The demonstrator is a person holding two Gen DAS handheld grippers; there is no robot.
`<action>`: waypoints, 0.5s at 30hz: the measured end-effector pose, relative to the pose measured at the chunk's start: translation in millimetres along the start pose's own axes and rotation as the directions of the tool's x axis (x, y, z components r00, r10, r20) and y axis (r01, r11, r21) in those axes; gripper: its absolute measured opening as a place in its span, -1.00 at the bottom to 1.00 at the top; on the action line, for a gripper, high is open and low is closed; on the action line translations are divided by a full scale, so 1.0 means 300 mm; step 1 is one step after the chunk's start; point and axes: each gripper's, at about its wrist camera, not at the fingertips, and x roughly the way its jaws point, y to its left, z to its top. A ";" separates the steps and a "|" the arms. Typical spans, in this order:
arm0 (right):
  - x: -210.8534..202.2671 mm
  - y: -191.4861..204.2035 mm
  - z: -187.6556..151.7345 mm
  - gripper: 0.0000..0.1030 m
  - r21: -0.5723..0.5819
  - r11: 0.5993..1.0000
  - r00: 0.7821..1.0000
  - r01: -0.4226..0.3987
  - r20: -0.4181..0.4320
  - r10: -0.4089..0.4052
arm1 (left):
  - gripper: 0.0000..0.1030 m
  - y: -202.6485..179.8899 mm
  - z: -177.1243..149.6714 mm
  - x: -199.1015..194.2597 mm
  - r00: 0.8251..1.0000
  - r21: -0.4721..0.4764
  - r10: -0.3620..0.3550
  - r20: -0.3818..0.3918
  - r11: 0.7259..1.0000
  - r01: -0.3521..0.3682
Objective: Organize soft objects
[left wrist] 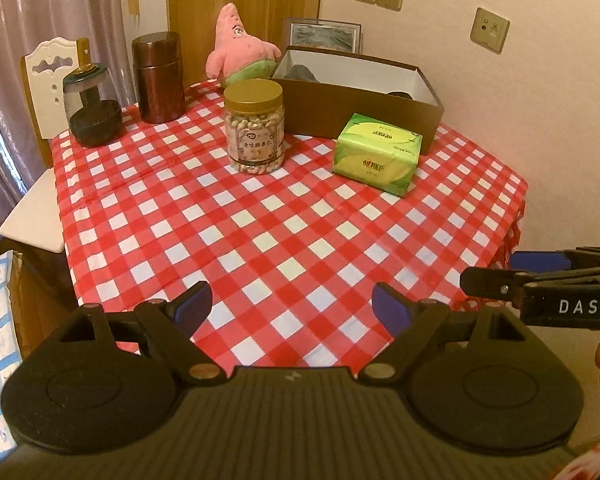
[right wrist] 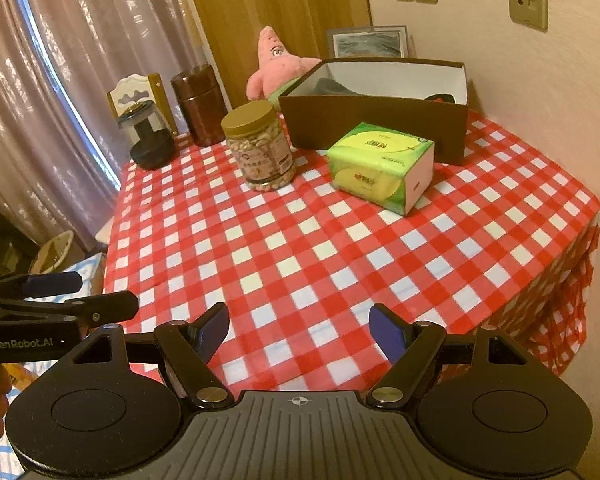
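A pink starfish plush toy [left wrist: 239, 50] sits at the far edge of the table, left of an open brown box [left wrist: 364, 96] with dark items inside. A green soft tissue pack [left wrist: 378, 153] lies in front of the box. The plush [right wrist: 278, 66], box [right wrist: 374, 124] and tissue pack [right wrist: 380, 166] also show in the right wrist view. My left gripper [left wrist: 292, 308] is open and empty above the table's near edge. My right gripper [right wrist: 299, 330] is open and empty beside it; it also shows in the left wrist view [left wrist: 496, 274].
A red-and-white checked cloth [left wrist: 284, 224] covers the table. A nut jar with a gold lid [left wrist: 254, 128], a brown canister [left wrist: 158, 78] and a dark glass jar [left wrist: 94, 110] stand at the back left. A white chair [left wrist: 48, 80] is behind the table. A framed picture [left wrist: 325, 34] leans on the wall.
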 end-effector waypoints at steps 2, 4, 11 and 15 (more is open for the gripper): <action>-0.003 0.015 -0.011 0.49 -0.002 1.000 1.000 0.005 -0.001 -0.005 | 0.67 0.010 -0.008 -0.010 1.000 0.002 -0.004 0.002 1.000 0.004; -0.006 0.025 -0.020 0.49 -0.001 1.000 1.000 0.006 -0.001 -0.006 | 0.67 0.017 -0.014 -0.019 1.000 0.003 -0.009 0.005 1.000 0.009; -0.011 0.047 -0.038 0.49 -0.004 1.000 1.000 0.011 -0.004 -0.011 | 0.67 0.026 -0.027 -0.036 1.000 0.007 -0.022 0.009 1.000 0.022; -0.014 0.053 -0.042 0.49 -0.004 1.000 1.000 0.012 -0.003 -0.012 | 0.67 0.024 -0.027 -0.037 1.000 0.007 -0.022 0.009 1.000 0.022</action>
